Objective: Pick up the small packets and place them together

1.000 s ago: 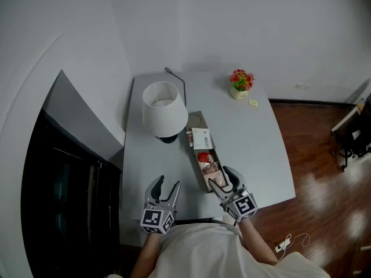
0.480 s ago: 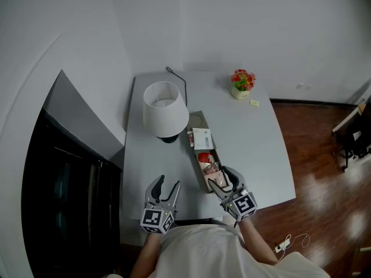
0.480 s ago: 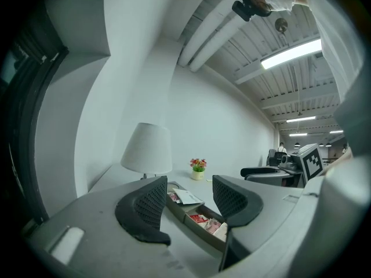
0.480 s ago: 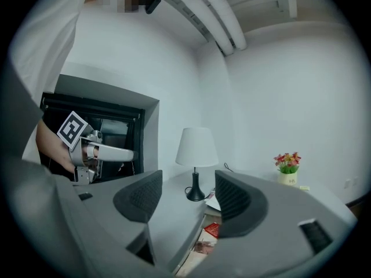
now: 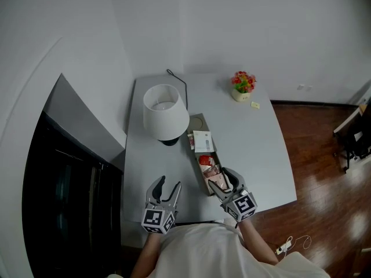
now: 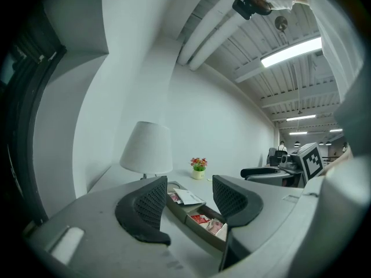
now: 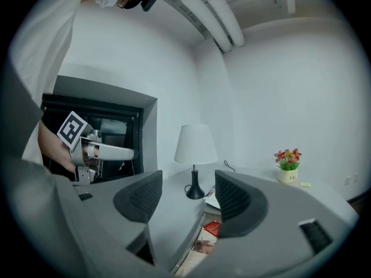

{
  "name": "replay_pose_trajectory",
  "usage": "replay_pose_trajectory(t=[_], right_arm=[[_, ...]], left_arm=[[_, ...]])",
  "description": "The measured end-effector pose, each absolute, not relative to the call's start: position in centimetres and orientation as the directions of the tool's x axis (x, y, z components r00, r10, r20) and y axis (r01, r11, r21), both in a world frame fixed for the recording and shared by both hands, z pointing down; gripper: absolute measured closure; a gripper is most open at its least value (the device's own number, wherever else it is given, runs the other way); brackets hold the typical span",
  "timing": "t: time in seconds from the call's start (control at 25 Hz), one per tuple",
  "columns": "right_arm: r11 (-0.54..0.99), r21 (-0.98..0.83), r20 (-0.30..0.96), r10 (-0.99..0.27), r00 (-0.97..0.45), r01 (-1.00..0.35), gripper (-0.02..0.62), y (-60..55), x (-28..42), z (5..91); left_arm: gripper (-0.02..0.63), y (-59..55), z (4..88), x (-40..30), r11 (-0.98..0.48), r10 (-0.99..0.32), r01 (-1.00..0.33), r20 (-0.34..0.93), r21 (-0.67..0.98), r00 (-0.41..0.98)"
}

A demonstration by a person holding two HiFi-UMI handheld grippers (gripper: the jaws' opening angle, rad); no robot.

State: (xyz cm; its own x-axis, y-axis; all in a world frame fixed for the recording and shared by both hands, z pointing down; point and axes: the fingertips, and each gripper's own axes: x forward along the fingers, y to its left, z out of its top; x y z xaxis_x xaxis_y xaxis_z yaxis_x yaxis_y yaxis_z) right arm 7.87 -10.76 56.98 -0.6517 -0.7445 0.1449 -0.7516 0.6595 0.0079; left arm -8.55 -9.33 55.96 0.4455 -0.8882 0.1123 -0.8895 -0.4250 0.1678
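1. Packets [image 5: 206, 155] lie in a long, narrow grey tray [image 5: 197, 122] on the pale, smooth table [image 5: 255, 149]. A flat white packet [image 5: 202, 140] sits toward the far end, a glossy red packet [image 5: 204, 160] mid-tray, and a crinkled pinkish packet [image 5: 211, 169] nearest the person.
2. Only the head view gives the whole layout. The lamp [image 5: 166, 112], with its tapered white shade, stands just left of the tray's far end. A thin black cable [image 5: 178, 81] runs back from it, and a small flower pot [image 5: 242, 86] sits at the far side. Reddish wood floor [image 5: 324, 172] lies to the right.
3. From above, the left gripper [image 5: 168, 183] hangs over bare table left of the tray, and the right gripper [image 5: 222, 180] is at the tray's near end, close to the pinkish packet.
4. The left gripper view shows its jaws apart with nothing between them. The pads are dark with a fine mesh texture on moulded grey plastic. The tray and its dividers show through the gap. This view alone shows the ribbed ceiling and strip lights [image 6: 290, 51].
5. The right gripper view also shows jaws spread and empty, with the red packet visible low in the gap. The lamp's slim black stem and round base [image 7: 195, 191] appear here, whereas the shade hides them from above.
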Motion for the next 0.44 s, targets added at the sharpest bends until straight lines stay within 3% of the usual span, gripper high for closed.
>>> replay_pose_trajectory(t=[0.44], right_arm=[[0.669, -0.022, 0.141, -0.734, -0.665, -0.743, 0.314, -11.8, 7.8, 57.3]], left_arm=[[0.362, -10.3, 56.5, -7.3, -0.439, -0.876, -0.886, 0.147, 0.15, 0.459]])
